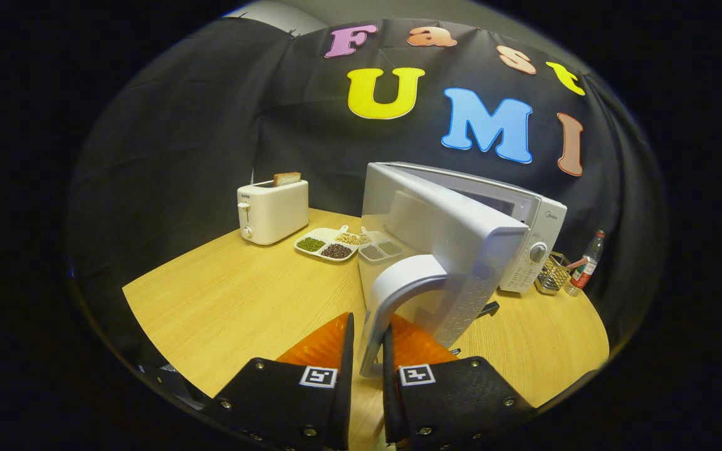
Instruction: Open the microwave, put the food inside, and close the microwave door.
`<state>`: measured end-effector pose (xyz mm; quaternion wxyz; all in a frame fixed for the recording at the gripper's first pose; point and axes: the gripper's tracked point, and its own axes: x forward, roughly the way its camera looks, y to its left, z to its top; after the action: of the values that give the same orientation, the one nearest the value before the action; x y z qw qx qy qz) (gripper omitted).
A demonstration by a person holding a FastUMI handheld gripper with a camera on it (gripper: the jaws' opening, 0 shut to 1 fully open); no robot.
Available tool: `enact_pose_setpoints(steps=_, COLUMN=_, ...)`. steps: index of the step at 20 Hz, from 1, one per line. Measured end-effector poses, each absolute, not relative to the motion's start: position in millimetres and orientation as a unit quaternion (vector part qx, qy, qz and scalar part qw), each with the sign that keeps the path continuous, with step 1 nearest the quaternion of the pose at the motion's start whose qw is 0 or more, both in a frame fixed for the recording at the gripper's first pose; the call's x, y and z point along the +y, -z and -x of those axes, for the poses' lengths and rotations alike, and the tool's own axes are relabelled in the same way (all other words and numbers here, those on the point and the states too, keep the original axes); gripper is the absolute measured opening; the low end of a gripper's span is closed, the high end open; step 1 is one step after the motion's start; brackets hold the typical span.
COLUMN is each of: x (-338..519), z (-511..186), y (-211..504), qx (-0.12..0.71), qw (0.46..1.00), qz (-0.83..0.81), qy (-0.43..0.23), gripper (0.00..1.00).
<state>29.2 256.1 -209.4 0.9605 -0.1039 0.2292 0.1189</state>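
Observation:
A white microwave (524, 219) stands on the wooden table (242, 300), its door (442, 238) swung partly open toward me. The door's curved white handle (392, 300) runs down between my fingers. My gripper (368, 351) is shut on that handle, one finger pressing on each side of its lower part. The microwave's control panel with a round knob (537, 252) faces right of the door. A white divided tray (329, 243) of beans and grains lies on the table beyond the fingers, left of the door.
A white toaster (272, 212) with a slice of bread sticking out stands at the back left. Right of the microwave sit a wire basket (552, 274) and a plastic bottle (586, 260). Bare tabletop stretches to the left of my fingers.

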Motion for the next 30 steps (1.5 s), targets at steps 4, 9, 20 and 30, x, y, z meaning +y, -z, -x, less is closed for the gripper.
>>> enact_pose_setpoints(steps=4, x=274.1, z=-20.7, y=209.0, qx=0.244, qw=0.957, qz=0.108, qy=-0.110, gripper=0.22)
enact_pose_setpoints(steps=9, x=301.8, z=5.0, y=198.8, qx=0.253, qw=0.954, qz=0.061, qy=-0.152, gripper=0.23)
enact_pose_setpoints(steps=20, x=287.5, z=59.9, y=97.5, qx=0.169, qw=0.954, qz=-0.001, qy=-0.249, gripper=0.60)
enact_pose_setpoints(steps=30, x=165.7, z=39.7, y=135.8, qx=0.202, qw=0.969, qz=0.017, qy=-0.140, gripper=0.98)
